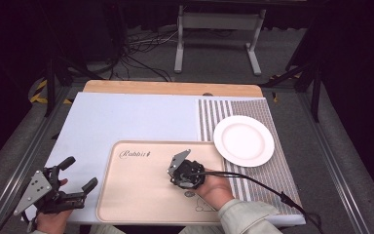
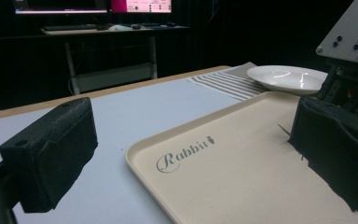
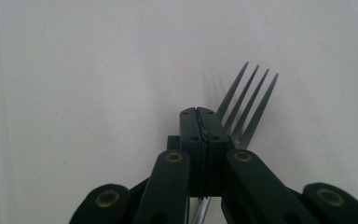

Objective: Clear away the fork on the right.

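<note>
A light blue mat (image 1: 126,117) covers the table; on it lies a beige tray (image 1: 136,195) printed "Rabbit", its near edge cut off by the frame. A white plate (image 1: 243,140) rests on a striped placemat (image 1: 272,161) just right of the tray. The left gripper (image 1: 78,174) hovers at the tray's left edge, jaws spread wide, holding nothing. The right gripper (image 3: 198,112) points down over the tray, jaws clamped on a fork (image 3: 247,100); its tines jut past the jaw tips, its handle mostly hidden beneath them.

Dark room; grey floor (image 1: 292,53); white stand (image 1: 219,29).
</note>
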{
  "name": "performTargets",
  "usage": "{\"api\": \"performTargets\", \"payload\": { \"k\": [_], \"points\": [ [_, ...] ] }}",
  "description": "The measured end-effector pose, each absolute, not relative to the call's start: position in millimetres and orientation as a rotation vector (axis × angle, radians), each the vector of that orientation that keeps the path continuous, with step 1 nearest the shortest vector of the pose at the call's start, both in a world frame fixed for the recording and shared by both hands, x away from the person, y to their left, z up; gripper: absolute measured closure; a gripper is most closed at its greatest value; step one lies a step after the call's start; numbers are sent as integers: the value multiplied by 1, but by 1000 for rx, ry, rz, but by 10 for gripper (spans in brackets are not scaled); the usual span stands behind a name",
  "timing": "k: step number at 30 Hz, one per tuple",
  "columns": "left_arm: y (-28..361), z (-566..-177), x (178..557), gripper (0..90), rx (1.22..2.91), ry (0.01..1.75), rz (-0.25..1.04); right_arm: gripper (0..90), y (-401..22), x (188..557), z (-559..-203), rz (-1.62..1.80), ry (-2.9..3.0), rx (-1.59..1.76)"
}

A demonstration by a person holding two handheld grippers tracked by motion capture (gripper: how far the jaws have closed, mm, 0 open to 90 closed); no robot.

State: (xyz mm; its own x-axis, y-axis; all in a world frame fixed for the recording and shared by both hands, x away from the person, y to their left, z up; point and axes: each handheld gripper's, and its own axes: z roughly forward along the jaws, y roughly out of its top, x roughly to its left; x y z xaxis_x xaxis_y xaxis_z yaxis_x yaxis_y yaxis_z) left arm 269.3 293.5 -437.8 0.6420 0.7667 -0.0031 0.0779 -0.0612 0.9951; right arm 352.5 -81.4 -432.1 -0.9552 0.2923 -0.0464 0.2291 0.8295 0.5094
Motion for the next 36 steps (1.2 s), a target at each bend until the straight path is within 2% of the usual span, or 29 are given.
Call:
{"api": "performTargets", "payload": {
  "k": [17,36],
  "points": [
    [294,-437,269,15,1547,730,656,900,-87,361,-434,739,2855,445],
    [295,-438,269,15,1549,732,660,900,-125,384,-432,720,2771,612]
  ]
}}
